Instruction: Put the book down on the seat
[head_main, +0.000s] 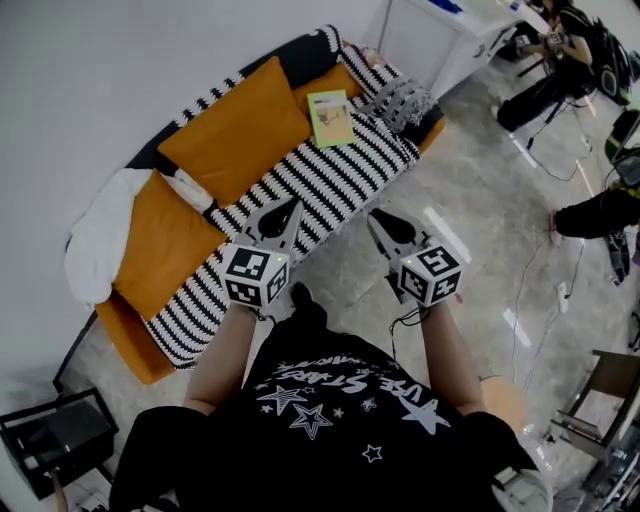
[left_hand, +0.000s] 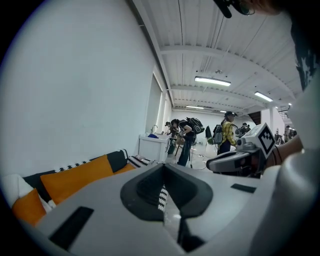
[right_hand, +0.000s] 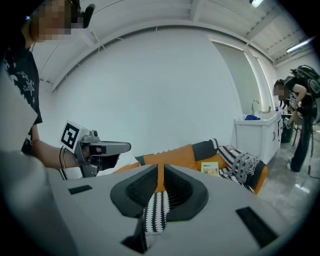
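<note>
Both left gripper (head_main: 292, 207) and right gripper (head_main: 376, 216) have jaws closed, empty, well apart from the book (head_main: 330, 118) on the sofa seat (head_main: 385, 150).

We see a bunched white blanket (head_main: 98, 238) by the wall (head_main: 120, 60) and a grey patterned throw (head_main: 402, 100) near a white cabinet (head_main: 428, 42). A person in dark clothes (head_main: 545, 75) sits beyond on the grey floor (head_main: 470, 180). A black crate (head_main: 55, 435) stands lower left.

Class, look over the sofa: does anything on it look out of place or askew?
Nothing is spilled or damaged. The green book seems propped against the orange back cushion rather than lying flat on the striped seat, and a grey patterned throw lies bunched at one end of the sofa.
</note>
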